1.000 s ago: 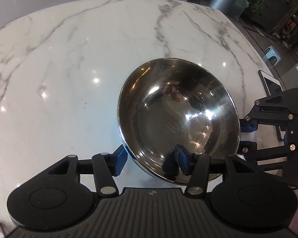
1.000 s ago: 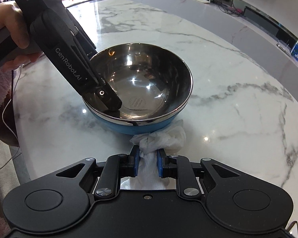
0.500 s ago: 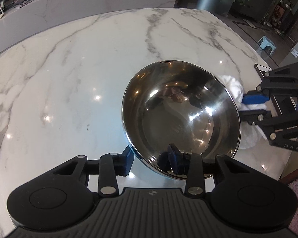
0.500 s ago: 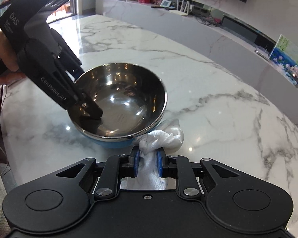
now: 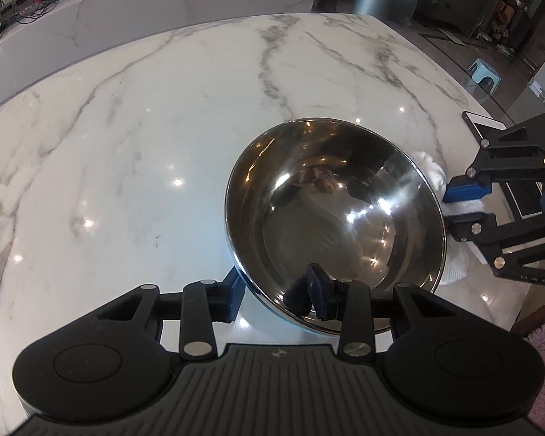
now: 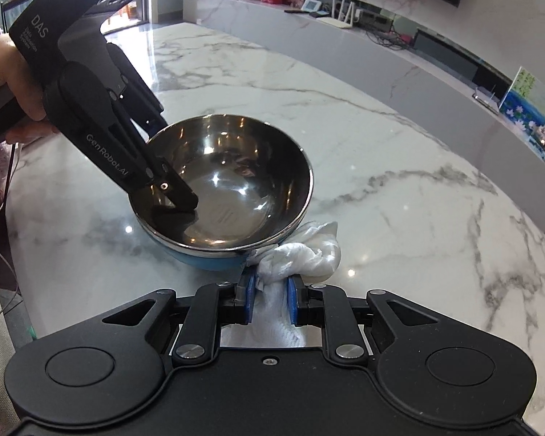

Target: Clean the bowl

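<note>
A steel bowl (image 5: 334, 218) with a blue outside (image 6: 214, 259) sits tipped on the marble table, its mouth leaning toward the right wrist view. My left gripper (image 5: 276, 287) is shut on its near rim, one blue pad (image 5: 316, 289) inside the bowl and the other against the outer wall. In the right wrist view the left gripper (image 6: 163, 196) reaches down into the bowl from the upper left, its outer finger hidden behind the wall. My right gripper (image 6: 270, 296) is shut on a crumpled white cloth (image 6: 301, 254), which touches the bowl's outside. From the left wrist view the cloth (image 5: 432, 172) and right gripper (image 5: 461, 203) lie right of the bowl.
A phone (image 5: 481, 123) lies near the marble table's (image 5: 127, 145) right edge. A person's hand (image 6: 14, 83) holds the left gripper, with a thin white cable (image 6: 0, 247) hanging below. A long marble counter (image 6: 399, 51) runs behind the table.
The left jaws have narrowed onto the bowl's rim and the gripper has rolled. The bowl now sits more tipped, and the cloth has come into the left wrist view beside it.
</note>
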